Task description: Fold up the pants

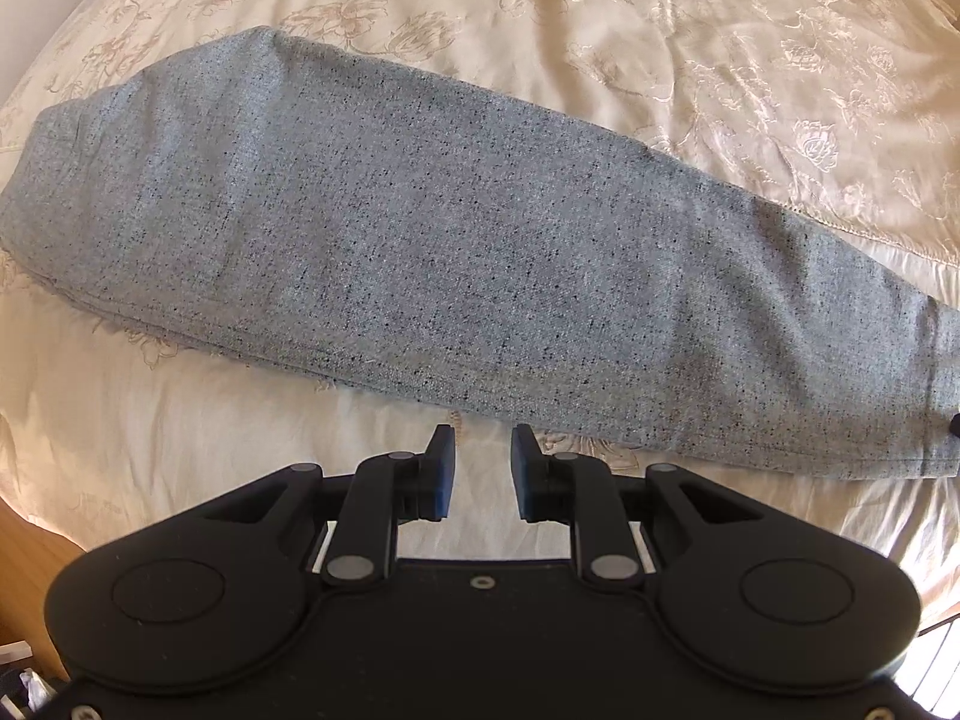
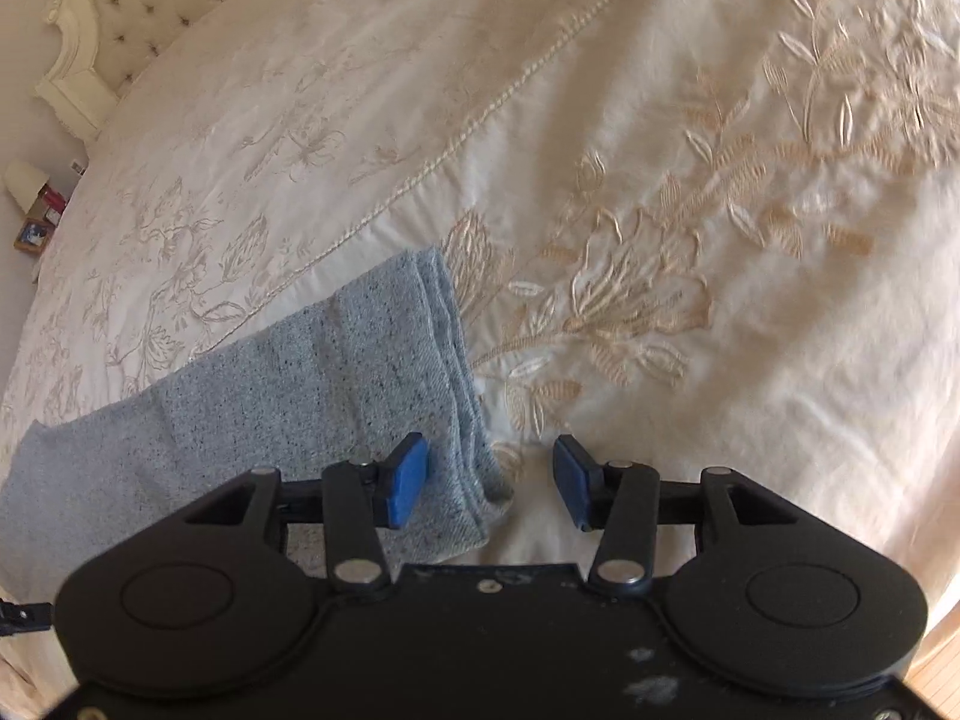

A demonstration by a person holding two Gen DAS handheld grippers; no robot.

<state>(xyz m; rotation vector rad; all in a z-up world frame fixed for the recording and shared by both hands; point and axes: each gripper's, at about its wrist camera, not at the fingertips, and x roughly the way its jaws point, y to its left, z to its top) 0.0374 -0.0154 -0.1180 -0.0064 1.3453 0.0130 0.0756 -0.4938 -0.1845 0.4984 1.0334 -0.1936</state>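
The fingers (image 2: pixel 414 480) of the right gripper (image 2: pixel 491 480) are spread wide, and nothing is pressed by them: the left blue pad hangs over grey cloth, the right pad over bare bedspread, and the corner of the pants (image 2: pixel 288 396) lies loose in the gap. The left gripper (image 1: pixel 481 471) is seen partly open, its fingers (image 1: pixel 443 468) empty, held just short of the near edge of the pants (image 1: pixel 420 240).

From the left wrist view, the grey speckled pants are laid as one long, flat, layered strip from about 9 o'clock to 3 o'clock across the cream embroidered bedspread (image 1: pixel 720 60). In the right wrist view the strip runs from 8 o'clock toward the centre, and its stitched end is found at about 6 o'clock, just ahead of the fingers.

By judgement, the legs are already laid one on the other, and the end has just been let go or is about to be taken. The next move probably calls for the end to be gripped through all layers and carried across toward the other end, with the layers kept aligned.

No containers are in use; only small boxes on a stand (image 2: pixel 36 210) at 9 o'clock beside the tufted headboard (image 2: pixel 150 0) are seen, their contents not discernible.
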